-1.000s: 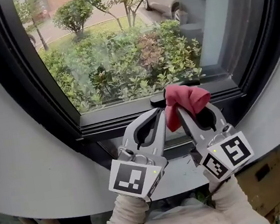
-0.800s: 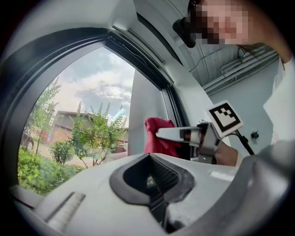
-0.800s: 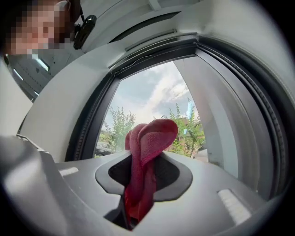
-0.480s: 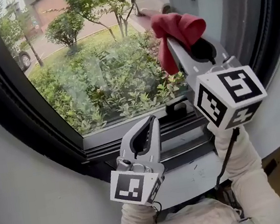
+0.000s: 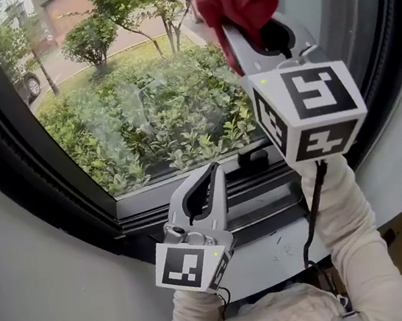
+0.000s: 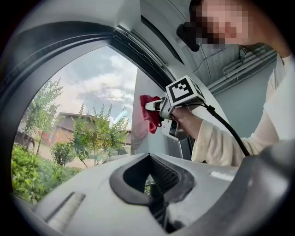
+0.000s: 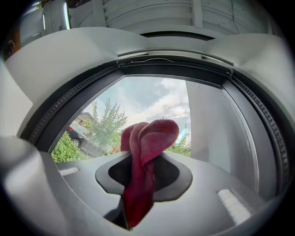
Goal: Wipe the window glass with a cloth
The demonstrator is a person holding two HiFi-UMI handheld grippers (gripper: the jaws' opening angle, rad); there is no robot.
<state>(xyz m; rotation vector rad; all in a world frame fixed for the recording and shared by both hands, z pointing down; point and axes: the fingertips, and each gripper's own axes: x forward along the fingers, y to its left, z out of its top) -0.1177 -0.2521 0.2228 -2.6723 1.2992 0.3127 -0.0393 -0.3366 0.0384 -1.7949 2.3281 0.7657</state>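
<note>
The right gripper (image 5: 232, 24) is held high, toward 1 o'clock in the head view. Its fingers (image 5: 245, 44) are clenched on a red cloth (image 5: 238, 1), which bunches over their tips and hangs a little way down on the 9 o'clock side. In the right gripper view the cloth runs up through the slot between the two fingers and folds over into a rounded lump at 12 o'clock, with sky and trees behind it. The cloth sits at the upper right part of the window glass (image 5: 139, 90), close to where the pane meets a grey panel (image 5: 290, 2). Whether it touches the pane cannot be told. The left gripper (image 5: 213, 169) is low, at 6 o'clock in the head view. Its fingers are closed on each other with nothing between them, and their tips point toward 12 o'clock at the bottom rail of the black window frame (image 5: 155, 203). A black handle (image 5: 254, 158) lies on that rail just beside the tips, at their 3 o'clock. The two grippers are well apart, and from the left gripper view the right one and its cloth appear up at 12 o'clock. A cream sleeve (image 5: 345, 232) runs down from the right gripper toward 6 o'clock. Through the glass are green shrubs (image 5: 173, 123), and a parked car (image 5: 27, 85) at 10 o'clock.
</note>
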